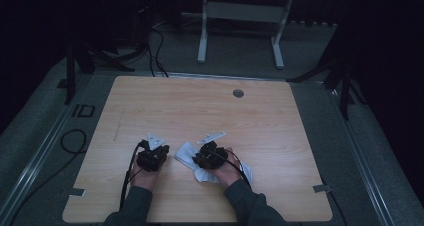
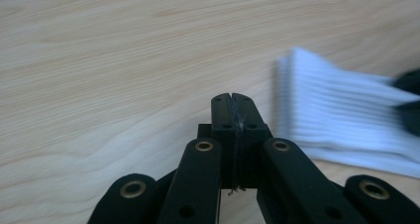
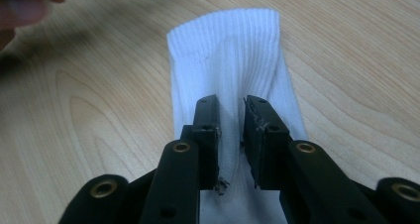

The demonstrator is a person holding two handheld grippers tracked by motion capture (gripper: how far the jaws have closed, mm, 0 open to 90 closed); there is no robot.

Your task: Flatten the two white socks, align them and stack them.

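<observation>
White ribbed sock (image 3: 233, 50) is laid flat on the wooden table (image 1: 210, 106), near the table's front edge, approx centre-right. Right gripper (image 1: 207, 153) is seen on top of the sock in the high view, w/ sock fabric showing on both sides of it. In the right gripper view, right gripper (image 3: 232, 110) jaws are set a little apart, w/ a raised fold of sock fabric between them; pads look to be pressed on the fold, though full contact can't be confirmed. Sock cuff is pointed away from that gripper.

Left gripper (image 1: 155, 151) is held just left of the sock, apart from it. In the left gripper view, left gripper (image 2: 232, 102) jaws are pressed fully together, nothing between them; bare wood is seen below, blurred sock (image 2: 341, 120) off to the side.

Writing: "ID" marking (image 1: 83, 110) is read on the floor left of the table. No brand or label is legible on the sock or grippers.
</observation>
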